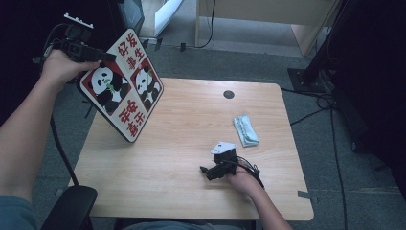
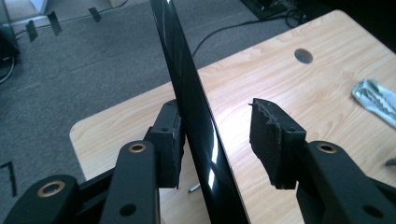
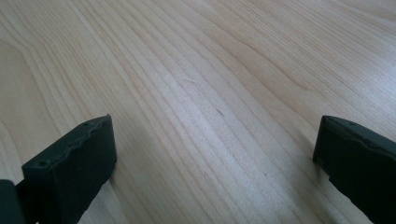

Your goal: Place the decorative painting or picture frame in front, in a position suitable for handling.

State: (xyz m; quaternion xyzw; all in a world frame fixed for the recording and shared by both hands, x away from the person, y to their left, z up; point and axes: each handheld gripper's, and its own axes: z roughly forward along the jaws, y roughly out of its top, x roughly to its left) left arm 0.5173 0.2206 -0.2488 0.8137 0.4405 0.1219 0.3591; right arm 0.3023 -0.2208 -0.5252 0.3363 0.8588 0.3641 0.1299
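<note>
Black-edged square panel printed with red-and-white pandas (image 1: 122,86): tilted, its lower corner on the pale wooden table (image 1: 182,158), its upper corner between the jaws of my left gripper (image 2: 219,140). One pad touches its back; the other stands off, so no clamp. My right gripper (image 1: 215,168): jaws apart, low over bare wood. Pale blue folded cloth (image 1: 245,130): lying beyond it.

The left tongs (image 2: 218,140) stand with their jaws apart around the thin black edge of a board (image 2: 196,121), which runs edge-on from the top down between them. The left pad (image 2: 173,144) touches the board; the right pad (image 2: 268,140) stands clear of it. Beyond lies the wooden bench (image 2: 289,93) with a round hole (image 2: 303,56) and a pale cloth (image 2: 376,100) at the right edge. Grey carpet (image 2: 93,60) lies past the bench.
</note>
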